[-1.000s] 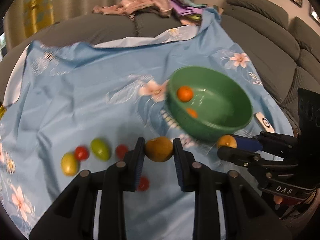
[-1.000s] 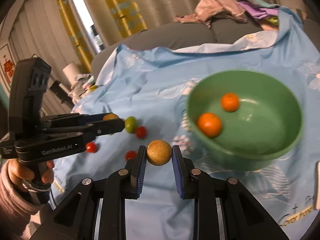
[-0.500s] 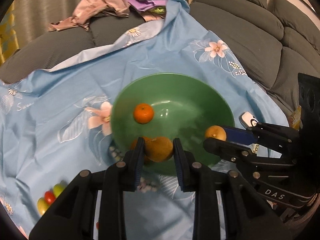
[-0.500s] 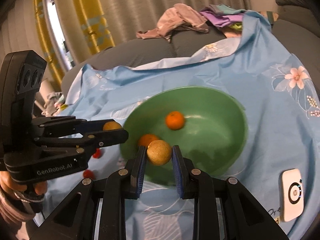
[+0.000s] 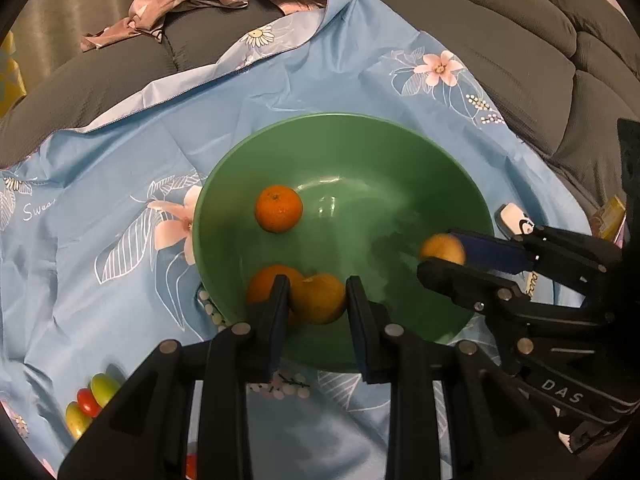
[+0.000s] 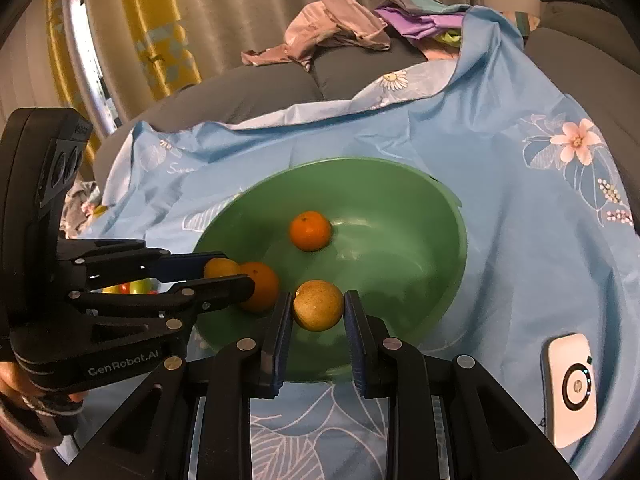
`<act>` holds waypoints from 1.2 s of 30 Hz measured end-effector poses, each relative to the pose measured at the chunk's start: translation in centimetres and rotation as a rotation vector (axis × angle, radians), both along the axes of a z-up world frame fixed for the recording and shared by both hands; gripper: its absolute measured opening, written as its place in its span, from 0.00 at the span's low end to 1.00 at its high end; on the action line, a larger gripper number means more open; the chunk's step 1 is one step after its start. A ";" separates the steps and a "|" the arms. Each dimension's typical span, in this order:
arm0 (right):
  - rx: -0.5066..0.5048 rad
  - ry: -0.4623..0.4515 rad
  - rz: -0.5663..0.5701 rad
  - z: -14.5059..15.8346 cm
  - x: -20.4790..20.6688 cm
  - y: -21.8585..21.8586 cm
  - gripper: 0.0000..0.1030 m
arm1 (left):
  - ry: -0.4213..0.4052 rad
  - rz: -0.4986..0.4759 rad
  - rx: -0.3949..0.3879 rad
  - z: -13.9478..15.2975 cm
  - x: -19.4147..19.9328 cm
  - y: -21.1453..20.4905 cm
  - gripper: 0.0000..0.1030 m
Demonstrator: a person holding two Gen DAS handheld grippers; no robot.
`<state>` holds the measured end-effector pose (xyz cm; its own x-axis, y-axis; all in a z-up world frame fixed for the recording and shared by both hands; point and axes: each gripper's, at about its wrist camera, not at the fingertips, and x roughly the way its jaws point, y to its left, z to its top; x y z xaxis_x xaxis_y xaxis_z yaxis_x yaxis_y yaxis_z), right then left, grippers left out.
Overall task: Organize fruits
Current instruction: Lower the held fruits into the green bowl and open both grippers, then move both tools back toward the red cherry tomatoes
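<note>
A green bowl (image 5: 440, 184) (image 6: 432, 208) sits on a blue flowered cloth and holds two oranges (image 5: 279, 208) (image 5: 264, 284) (image 6: 311, 230) (image 6: 262, 286). My left gripper (image 5: 318, 298) is shut on a yellow-brown round fruit (image 5: 320, 298) over the bowl's near side. My right gripper (image 6: 318, 312) is shut on a second yellow-brown fruit (image 6: 319, 305), also over the bowl's near rim. Each gripper shows in the other's view, holding its fruit (image 5: 442, 249) (image 6: 221, 268) above the bowl.
Small red and green fruits (image 5: 90, 400) (image 6: 134, 287) lie on the cloth left of the bowl. A white device (image 6: 570, 388) (image 5: 514, 218) rests on the cloth to the right. Clothes (image 6: 320, 32) are piled on the grey sofa (image 5: 520, 52) behind.
Both grippers have carried their fruits from over the cloth, in front of the bowl, to above it. The bowl now fills the middle of both views.
</note>
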<state>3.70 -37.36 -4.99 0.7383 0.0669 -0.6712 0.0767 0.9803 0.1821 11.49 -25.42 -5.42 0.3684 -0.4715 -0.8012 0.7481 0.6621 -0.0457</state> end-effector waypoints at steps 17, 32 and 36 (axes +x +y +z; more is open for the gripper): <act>0.038 -0.021 0.000 1.6 -3.2 1.5 0.30 | 0.055 0.121 -0.110 2.0 -2.7 6.8 0.77; 0.005 -0.034 0.134 3.5 -5.9 8.3 0.30 | 0.258 0.411 -0.492 3.7 -6.8 19.8 0.99; -0.005 -0.041 0.164 3.9 -6.4 9.7 0.30 | 0.166 0.432 -0.618 5.6 -8.3 22.6 0.99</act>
<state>-2.65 -27.66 -1.11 0.7445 0.1851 -0.6414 -0.0914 0.9800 0.1766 3.17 -2.80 0.22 0.5196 -0.6930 -0.4997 0.3801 0.7113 -0.5912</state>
